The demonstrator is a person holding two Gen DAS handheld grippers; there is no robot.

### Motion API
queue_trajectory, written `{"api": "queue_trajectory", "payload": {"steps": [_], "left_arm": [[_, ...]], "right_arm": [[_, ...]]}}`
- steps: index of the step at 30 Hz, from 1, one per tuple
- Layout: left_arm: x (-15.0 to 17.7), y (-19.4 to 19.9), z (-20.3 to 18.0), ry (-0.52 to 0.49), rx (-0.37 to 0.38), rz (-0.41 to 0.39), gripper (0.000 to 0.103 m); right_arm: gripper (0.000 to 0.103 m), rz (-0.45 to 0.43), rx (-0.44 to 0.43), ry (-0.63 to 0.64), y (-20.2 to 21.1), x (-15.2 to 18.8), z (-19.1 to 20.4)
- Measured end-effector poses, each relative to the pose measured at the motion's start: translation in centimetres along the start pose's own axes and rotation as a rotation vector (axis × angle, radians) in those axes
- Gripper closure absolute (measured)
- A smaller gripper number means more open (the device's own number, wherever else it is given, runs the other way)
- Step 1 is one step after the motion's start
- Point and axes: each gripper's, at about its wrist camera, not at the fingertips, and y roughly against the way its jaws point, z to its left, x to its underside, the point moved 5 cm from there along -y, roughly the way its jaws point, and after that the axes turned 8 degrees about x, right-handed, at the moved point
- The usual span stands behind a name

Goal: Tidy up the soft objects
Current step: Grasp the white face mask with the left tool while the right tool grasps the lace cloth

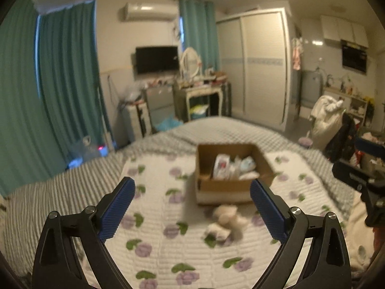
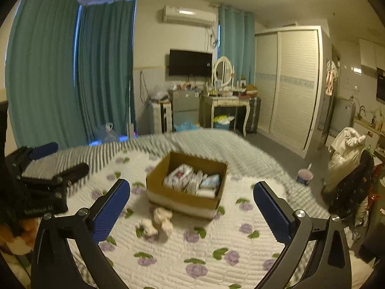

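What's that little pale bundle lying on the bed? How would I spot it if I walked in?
Start at the bed's white quilt printed with purple flowers, then find the open cardboard box in its middle. Just in front of the box, outside it, lies the cream plush toy. Unlike the soft items packed inside the box, it sits loose on the quilt.

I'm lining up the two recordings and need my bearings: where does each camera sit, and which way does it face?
Left wrist view: sits on the left gripper, looking along its open blue fingers across the bed at the cardboard box and cream plush toy; the right gripper shows at the right edge.
Right wrist view: sits on the right gripper, fingers open, facing the same box and toy; the left gripper shows at the left edge.
Shared: box, toy, flowered quilt, television, wardrobe.
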Motion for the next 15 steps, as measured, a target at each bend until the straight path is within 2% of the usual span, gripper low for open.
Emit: {"api": "queue_trajectory", "payload": {"steps": [3, 9, 15], "left_arm": [[2.8, -2.5, 1.0, 0.008, -0.044, 0.037, 0.005], [7.5, -9.6, 3.2, 0.057, -0.065, 0.172, 0.005], [10.4, -14.8, 4.6, 0.067, -0.045, 0.245, 0.005]], "right_arm": [[0.000, 0.059, -0.016, 0.001, -4.4, 3.5, 1.5], [0.000, 0.223, -0.077, -0.003, -14.4, 9.4, 4.2], [0.000, 0.342, -0.118, -0.056, -21.9, 13.1, 6.4]]}}
